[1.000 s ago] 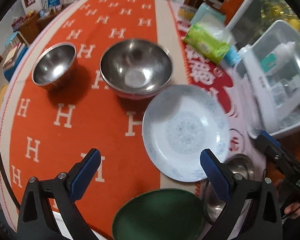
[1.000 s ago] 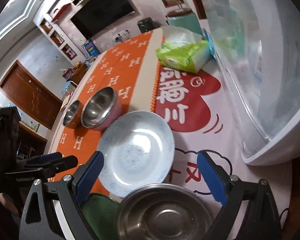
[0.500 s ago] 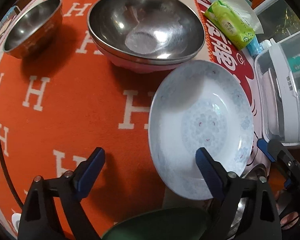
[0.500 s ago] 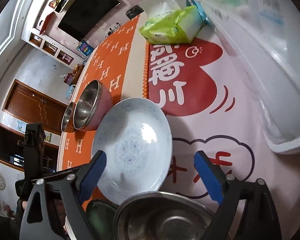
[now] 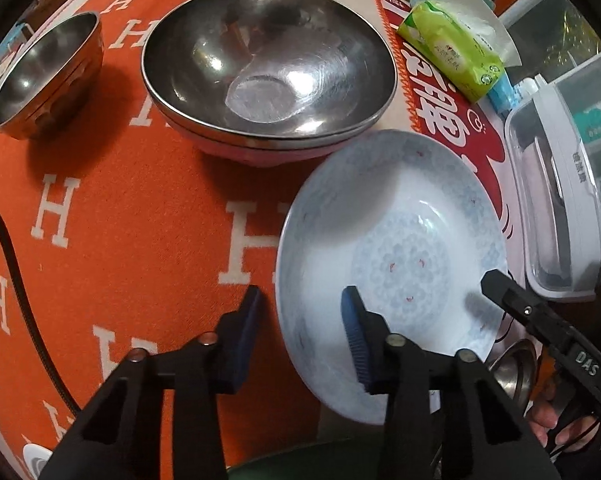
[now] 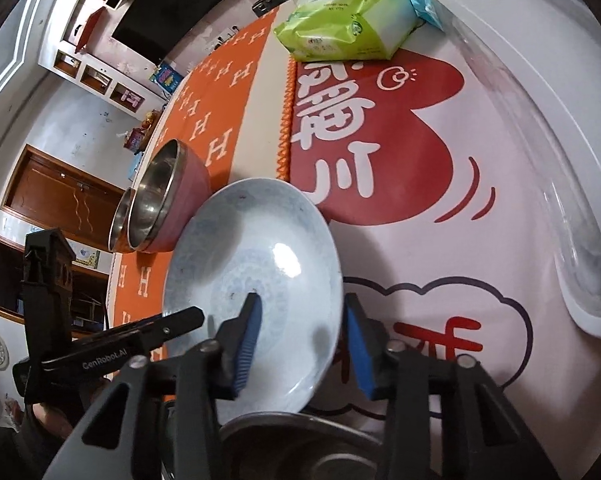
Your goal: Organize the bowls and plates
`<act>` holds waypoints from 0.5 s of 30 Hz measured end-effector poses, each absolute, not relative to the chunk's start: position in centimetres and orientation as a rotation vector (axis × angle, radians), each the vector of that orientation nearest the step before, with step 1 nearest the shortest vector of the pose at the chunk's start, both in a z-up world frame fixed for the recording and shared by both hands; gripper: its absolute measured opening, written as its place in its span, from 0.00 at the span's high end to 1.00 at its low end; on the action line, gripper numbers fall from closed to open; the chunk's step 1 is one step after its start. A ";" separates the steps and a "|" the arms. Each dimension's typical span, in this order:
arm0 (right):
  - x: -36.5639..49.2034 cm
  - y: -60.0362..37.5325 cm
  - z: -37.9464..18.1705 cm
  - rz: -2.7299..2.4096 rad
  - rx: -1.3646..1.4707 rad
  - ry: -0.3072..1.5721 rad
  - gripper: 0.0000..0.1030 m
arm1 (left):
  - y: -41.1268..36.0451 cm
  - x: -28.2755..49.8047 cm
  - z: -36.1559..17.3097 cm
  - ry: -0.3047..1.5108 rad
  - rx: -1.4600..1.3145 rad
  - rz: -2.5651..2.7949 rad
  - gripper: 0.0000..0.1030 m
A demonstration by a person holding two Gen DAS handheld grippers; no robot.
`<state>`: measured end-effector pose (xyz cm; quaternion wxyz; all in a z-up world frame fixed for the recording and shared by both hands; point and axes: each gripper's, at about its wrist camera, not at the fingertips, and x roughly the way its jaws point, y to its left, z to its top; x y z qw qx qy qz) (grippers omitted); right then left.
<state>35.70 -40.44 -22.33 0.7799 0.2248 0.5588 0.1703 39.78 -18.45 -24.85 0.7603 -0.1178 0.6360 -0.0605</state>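
Observation:
A white plate with a faint blue pattern (image 5: 396, 248) lies on the table, also in the right wrist view (image 6: 256, 280). My left gripper (image 5: 302, 338) straddles its near left rim, jaws partly closed with a gap, one finger over the plate and one outside. My right gripper (image 6: 302, 340) straddles the plate's right rim the same way. A large steel bowl with a pink outside (image 5: 268, 68) sits behind the plate. A small steel bowl (image 5: 44, 76) stands far left. Another steel bowl (image 6: 300, 444) lies under the right gripper. A dark green plate (image 5: 320, 464) edge shows at the bottom.
A green tissue pack (image 5: 452, 52) lies at the back right. A clear plastic storage box (image 5: 560, 184) stands to the right of the plate. An orange cloth with white H marks (image 5: 100, 240) covers the left of the table.
Both grippers have moved down and forward onto the white plate's rim and their jaws have narrowed from wide open to a small gap around the rim.

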 end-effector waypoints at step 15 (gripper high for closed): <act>36.0 -40.4 -23.7 0.348 0.456 1.256 0.84 | -19.4 39.9 -24.9 1.357 -0.214 -0.155 0.73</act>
